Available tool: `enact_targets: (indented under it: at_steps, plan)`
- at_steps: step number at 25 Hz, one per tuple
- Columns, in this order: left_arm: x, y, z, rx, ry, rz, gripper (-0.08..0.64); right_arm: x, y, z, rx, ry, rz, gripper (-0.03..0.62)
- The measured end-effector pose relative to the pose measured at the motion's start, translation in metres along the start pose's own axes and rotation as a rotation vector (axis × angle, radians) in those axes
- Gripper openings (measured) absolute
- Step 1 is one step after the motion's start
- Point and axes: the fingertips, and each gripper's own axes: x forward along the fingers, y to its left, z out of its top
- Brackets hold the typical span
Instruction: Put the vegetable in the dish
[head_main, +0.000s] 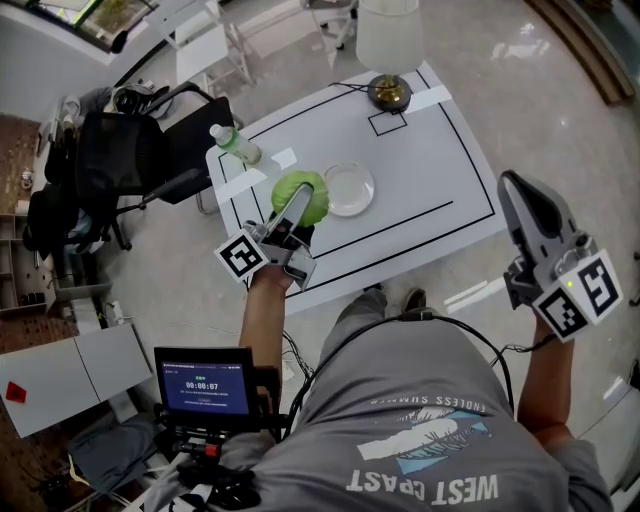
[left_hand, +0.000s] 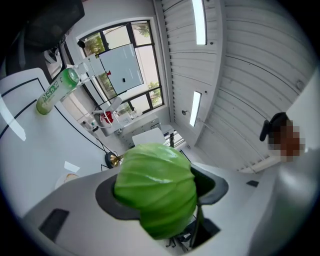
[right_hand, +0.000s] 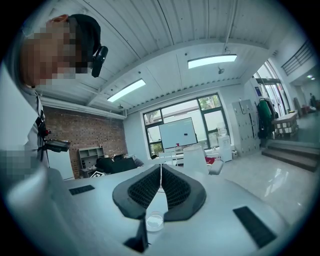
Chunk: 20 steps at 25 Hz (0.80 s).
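A round green cabbage (head_main: 318, 190) sits between the jaws of my left gripper (head_main: 298, 207), which is shut on it over the white table (head_main: 430, 190). A clear glass dish (head_main: 349, 188) lies on the table just right of the cabbage. In the left gripper view the cabbage (left_hand: 150, 175) fills the space between the dark pads (left_hand: 212, 187). My right gripper (head_main: 535, 205) is held off the table's right side, above the floor. In the right gripper view its ribbed pads (right_hand: 177, 187) meet with nothing between them.
A green-filled bottle (head_main: 235, 145) lies at the table's left corner. A brass-based lamp (head_main: 389, 92) stands at the far edge. A black office chair (head_main: 150, 150) stands left of the table. A small screen (head_main: 203, 383) hangs at the person's waist.
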Motion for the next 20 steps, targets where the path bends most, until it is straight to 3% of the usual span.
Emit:
enact_targets:
  at_steps: [12,16,20]
  plan:
    - [0.01,0.052,-0.04,-0.059,0.16,0.099,0.291,-0.001,-0.001,-0.003,0.01,0.012,-0.014,0.009]
    - [0.009,0.071,-0.05,-0.028,0.227,0.134,0.291,-0.001,0.002,-0.004,0.011,0.017,-0.017,0.009]
    - [0.011,0.084,-0.063,-0.047,0.274,0.151,0.291,-0.003,0.004,-0.003,0.014,0.024,-0.025,0.009]
